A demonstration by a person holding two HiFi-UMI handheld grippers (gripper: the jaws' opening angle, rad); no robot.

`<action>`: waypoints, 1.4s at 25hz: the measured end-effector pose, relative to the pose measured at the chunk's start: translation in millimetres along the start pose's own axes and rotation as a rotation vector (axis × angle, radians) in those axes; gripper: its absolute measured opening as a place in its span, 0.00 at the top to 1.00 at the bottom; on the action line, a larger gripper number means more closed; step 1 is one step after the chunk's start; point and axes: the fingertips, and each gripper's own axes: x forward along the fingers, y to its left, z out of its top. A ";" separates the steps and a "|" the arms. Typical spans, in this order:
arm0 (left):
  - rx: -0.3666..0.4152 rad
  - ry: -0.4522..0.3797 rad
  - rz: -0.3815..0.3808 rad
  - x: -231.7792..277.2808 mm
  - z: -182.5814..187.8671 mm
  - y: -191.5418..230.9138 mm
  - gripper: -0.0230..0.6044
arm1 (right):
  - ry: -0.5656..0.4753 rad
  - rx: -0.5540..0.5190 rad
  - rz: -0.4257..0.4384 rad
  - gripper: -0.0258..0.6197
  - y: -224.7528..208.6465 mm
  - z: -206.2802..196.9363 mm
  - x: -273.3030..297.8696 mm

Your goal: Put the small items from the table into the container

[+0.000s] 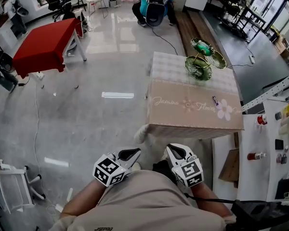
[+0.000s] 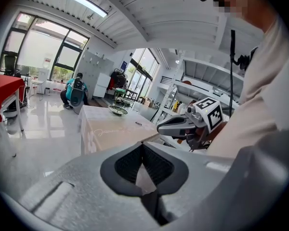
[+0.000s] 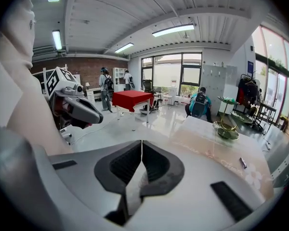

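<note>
A red table (image 1: 45, 44) stands apart from a crouching person in teal (image 1: 154, 4).

The left gripper (image 1: 131, 155) and the right gripper (image 1: 175, 154) are held side by side, close in front of the person's body. Their tips point forward and a little down. Both pairs of jaws are closed, with nothing between them. The forearms (image 1: 84, 198) come in from both sides, and the marker cubes (image 1: 108, 171) face upward.

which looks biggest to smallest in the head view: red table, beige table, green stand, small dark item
1. beige table
2. red table
3. green stand
4. small dark item

The red table is farther off, so its real size is unsure.
</note>
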 end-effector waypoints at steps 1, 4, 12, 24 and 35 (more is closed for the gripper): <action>-0.002 0.001 0.001 -1.3 -2.6 0.0 0.95 | -0.002 -0.010 -0.001 0.93 0.4 2.0 0.1; -0.005 -0.003 0.003 -3.9 -6.3 -0.9 0.95 | -0.001 -0.015 -0.007 0.93 -2.4 2.8 -0.5; 0.021 0.003 -0.022 -1.7 -4.1 -10.7 0.95 | 0.005 -0.006 -0.008 0.93 1.2 -0.5 -9.0; 0.037 0.018 -0.045 36.1 14.5 -15.7 0.95 | -0.008 0.065 -0.108 0.93 -54.5 -29.6 -33.1; 0.028 0.037 -0.044 126.1 62.1 -9.0 0.95 | 0.053 0.139 -0.253 0.82 -210.4 -89.5 -37.1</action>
